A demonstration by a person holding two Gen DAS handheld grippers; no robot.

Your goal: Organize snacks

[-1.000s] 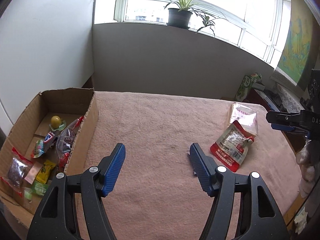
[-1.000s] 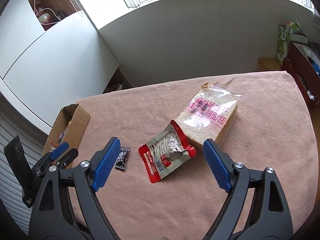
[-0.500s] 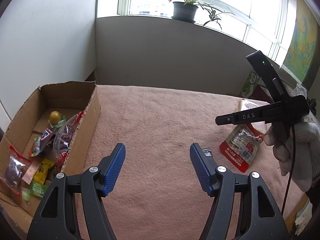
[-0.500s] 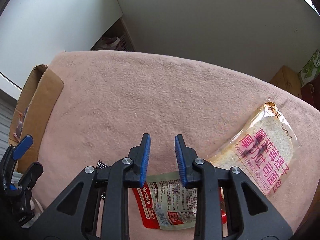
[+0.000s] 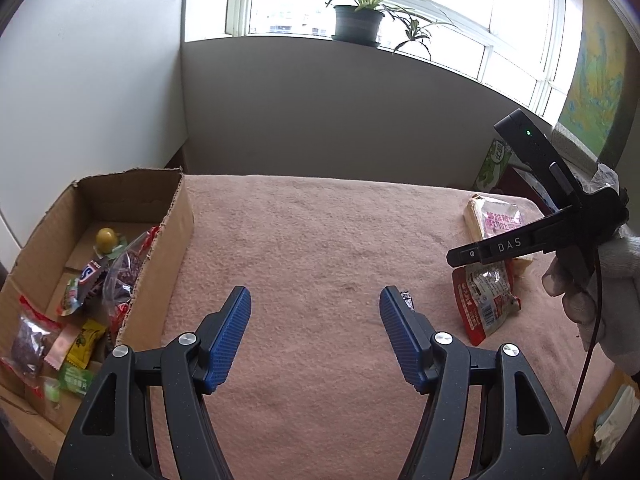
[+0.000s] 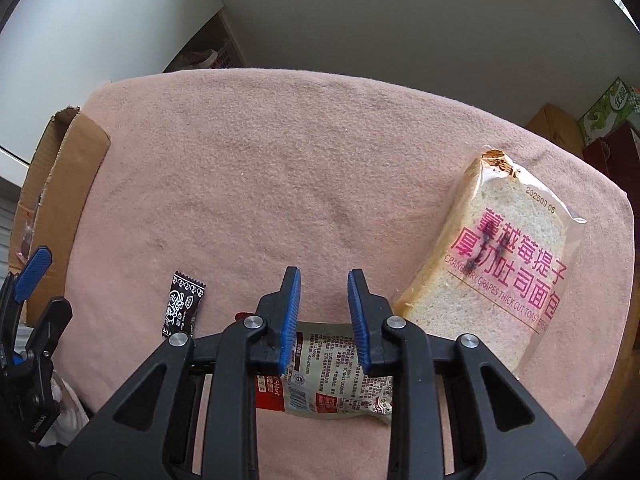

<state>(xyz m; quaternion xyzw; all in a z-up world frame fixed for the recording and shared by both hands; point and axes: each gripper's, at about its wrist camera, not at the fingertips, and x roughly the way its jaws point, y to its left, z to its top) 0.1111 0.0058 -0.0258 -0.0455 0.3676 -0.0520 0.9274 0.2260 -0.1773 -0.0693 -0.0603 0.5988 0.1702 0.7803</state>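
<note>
A red and white snack pouch (image 6: 328,376) lies on the pink cloth under my right gripper (image 6: 323,276), whose jaws are narrowed with a small gap and hold nothing. A bagged toast loaf (image 6: 500,268) lies to its right, touching the pouch's edge. A small black sachet (image 6: 182,304) lies to its left. In the left wrist view the pouch (image 5: 486,300), the loaf (image 5: 496,220) and the sachet (image 5: 407,298) show at right, with my right gripper (image 5: 456,256) above the pouch. My left gripper (image 5: 314,300) is open and empty over the cloth.
An open cardboard box (image 5: 176,216) holding several wrapped snacks stands at the table's left edge; its wall (image 6: 68,184) also shows in the right wrist view. A green carton (image 5: 494,168) stands beyond the far right corner. A potted plant (image 5: 358,20) sits on the windowsill.
My right gripper narrowed from wide open to a small gap and came down close over the pouch. My left gripper stayed open, shifting only slightly.
</note>
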